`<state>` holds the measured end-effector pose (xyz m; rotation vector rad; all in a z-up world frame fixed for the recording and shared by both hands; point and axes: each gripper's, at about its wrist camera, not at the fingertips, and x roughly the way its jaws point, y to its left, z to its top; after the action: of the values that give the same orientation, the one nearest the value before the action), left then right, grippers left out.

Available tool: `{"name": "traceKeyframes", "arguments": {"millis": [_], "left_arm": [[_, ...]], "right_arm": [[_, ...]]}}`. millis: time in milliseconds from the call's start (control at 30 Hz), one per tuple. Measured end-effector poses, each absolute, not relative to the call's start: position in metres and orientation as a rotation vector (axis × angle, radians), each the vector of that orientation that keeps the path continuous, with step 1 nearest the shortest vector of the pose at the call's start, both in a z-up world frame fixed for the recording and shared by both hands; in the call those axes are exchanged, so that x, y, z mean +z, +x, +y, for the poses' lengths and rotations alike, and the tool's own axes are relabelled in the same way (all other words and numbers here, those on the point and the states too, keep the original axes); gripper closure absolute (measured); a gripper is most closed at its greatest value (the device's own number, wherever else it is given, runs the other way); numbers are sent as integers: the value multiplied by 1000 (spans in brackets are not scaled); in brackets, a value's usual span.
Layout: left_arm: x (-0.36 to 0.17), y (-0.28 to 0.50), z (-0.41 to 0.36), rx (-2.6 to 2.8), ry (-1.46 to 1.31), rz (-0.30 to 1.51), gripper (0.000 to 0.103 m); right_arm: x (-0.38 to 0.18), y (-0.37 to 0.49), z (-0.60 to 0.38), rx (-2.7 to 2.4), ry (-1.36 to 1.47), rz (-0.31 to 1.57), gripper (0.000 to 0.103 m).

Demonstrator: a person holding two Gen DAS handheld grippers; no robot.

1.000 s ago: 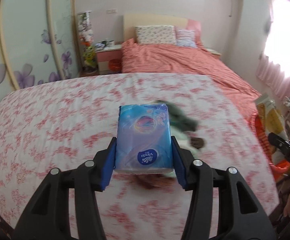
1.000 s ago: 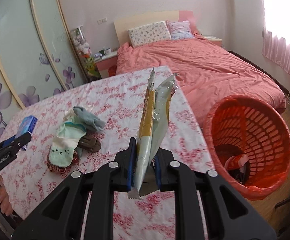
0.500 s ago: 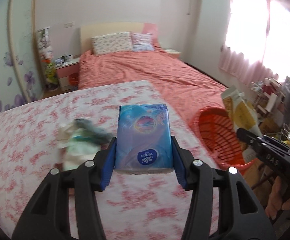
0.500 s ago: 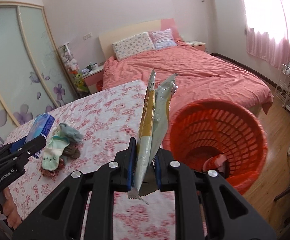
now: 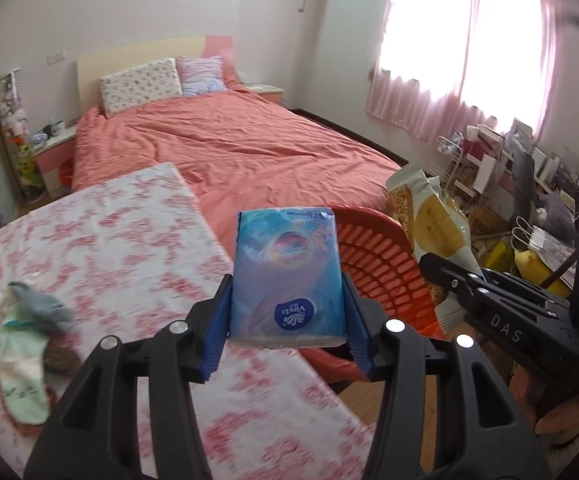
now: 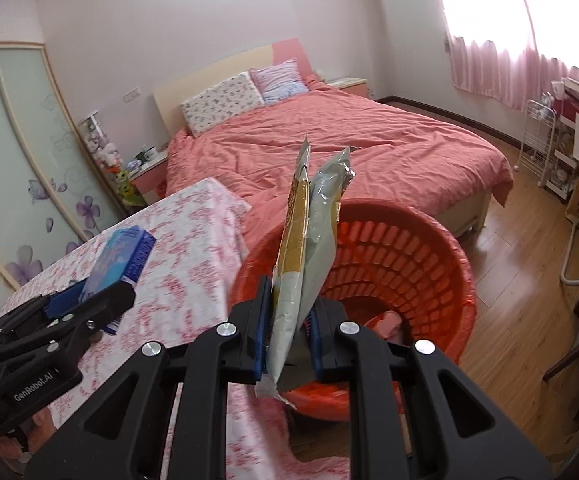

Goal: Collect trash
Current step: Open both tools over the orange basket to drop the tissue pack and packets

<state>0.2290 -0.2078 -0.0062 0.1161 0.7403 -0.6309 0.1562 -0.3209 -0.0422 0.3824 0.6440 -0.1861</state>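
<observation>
Now both grippers sit nearer the red basket (image 6: 389,264) than a second ago, when mostly the flowered tablecloth filled the views. In the left wrist view, the left gripper (image 5: 287,320) fills the lower centre, its blue pads clamped on a blue tissue pack (image 5: 287,276) held upright. Behind the pack, where socks lay before, the basket rim (image 5: 373,248) shows at centre right. The socks (image 5: 25,344) have slid to the lower left of the frame, lying on the tablecloth (image 5: 109,240). At the right edge, the right gripper (image 5: 445,280) comes into sight holding a yellow and white snack bag (image 5: 437,228).

In the right wrist view, the right gripper (image 6: 287,336) at lower centre is closed narrowly on the snack bag (image 6: 305,248), which stands upright in front of the basket. The basket has grown larger and moved toward the middle of the frame, just beside the table edge. The left gripper (image 6: 101,292) with the tissue pack (image 6: 117,256) sits at the lower left, over the tablecloth (image 6: 185,248). A pink bed (image 6: 329,148) lies across the upper middle.
</observation>
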Motion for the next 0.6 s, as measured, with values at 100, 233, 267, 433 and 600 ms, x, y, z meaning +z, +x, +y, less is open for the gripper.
{"name": "traceKeyframes", "arguments": {"millis": [100,233,267,433,600], "left_arm": [[-15,238,-230,-652,123,763,52],[-26,247,-252,-664,143,781,52],[-28,249,-257,-664,149,784,52],[-42,262,-270,-624,176,802,40],[-48,267,-252,-559,201,798,36]], "right_arm": [[-48,160,-332,-206,395,647,86],[-56,170,-342,-230,392,657,85],[-57,172,-344,-235,389,658,84],[-64,180,-353,-255,388,659,58],[-72,175,-356,-271,408,672,51]]}}
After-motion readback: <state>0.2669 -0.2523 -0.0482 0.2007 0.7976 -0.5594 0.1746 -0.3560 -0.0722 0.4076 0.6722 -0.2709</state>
